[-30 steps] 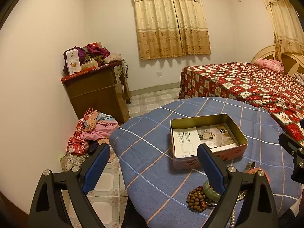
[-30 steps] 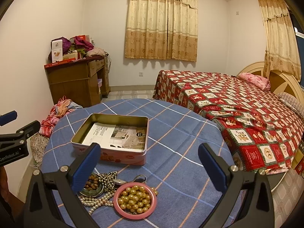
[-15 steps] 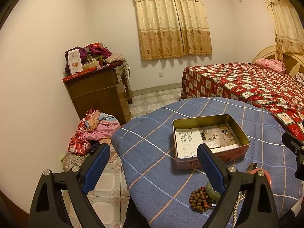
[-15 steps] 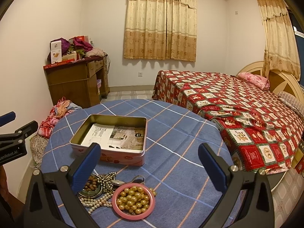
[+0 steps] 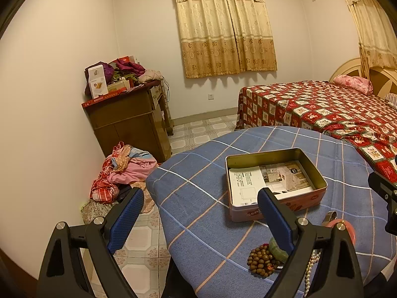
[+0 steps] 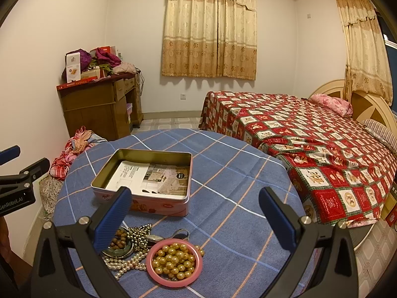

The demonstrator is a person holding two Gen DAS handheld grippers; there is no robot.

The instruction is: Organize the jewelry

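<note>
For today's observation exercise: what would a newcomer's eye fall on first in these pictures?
Probably the jewelry heap at the near edge of the blue checked table: gold beads inside a pink bangle, pearls and brown beads. Just behind it sits an open tin lined with paper. To the right, the red patchwork bed dominates the room.

"GenRobot.AI" on the left gripper (image 6: 15, 173) body (white lettering, partly cropped)
</note>
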